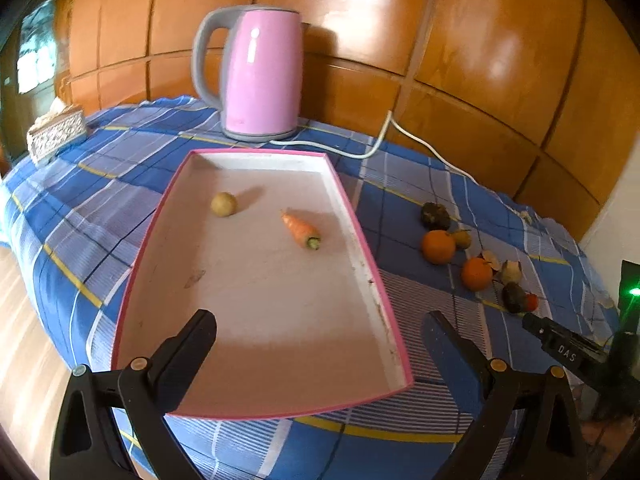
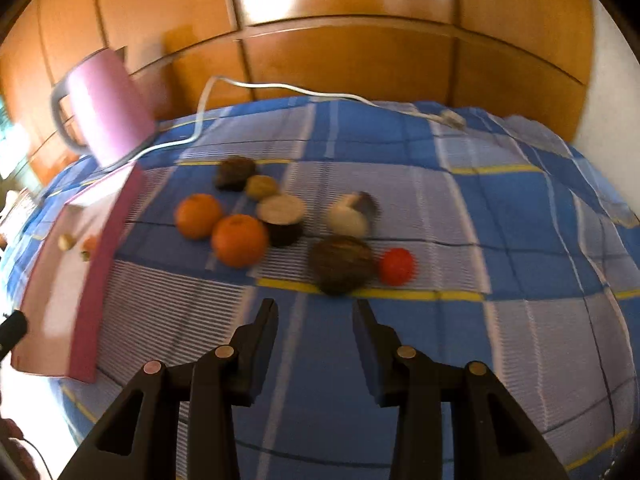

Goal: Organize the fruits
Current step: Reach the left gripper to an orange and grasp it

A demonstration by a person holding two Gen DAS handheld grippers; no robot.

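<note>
My right gripper (image 1: 568,346) reads "DAS". The tray (image 1: 352,208) holds a carrot (image 1: 298,228) and potato (image 1: 224,204); oranges (image 2: 218,226) lie right of it. Left jaws wide, right jaws narrowly apart, both empty.

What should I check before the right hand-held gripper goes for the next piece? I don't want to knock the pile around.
1. Right hand-held gripper empty, jaws apart: ok.
2. Nearest piece, the dark brown round fruit, unobstructed ahead of the fingers: ok.
3. Small red fruit sits right beside it, may get nudged: not ok.
4. Free space in the pink-rimmed tray, which holds only the carrot and a yellowish round piece: ok.
5. Left hand-held gripper open over the tray's near end, away from the pile: ok.
6. Jaws wide enough for the brown fruit: cannot tell.
</note>
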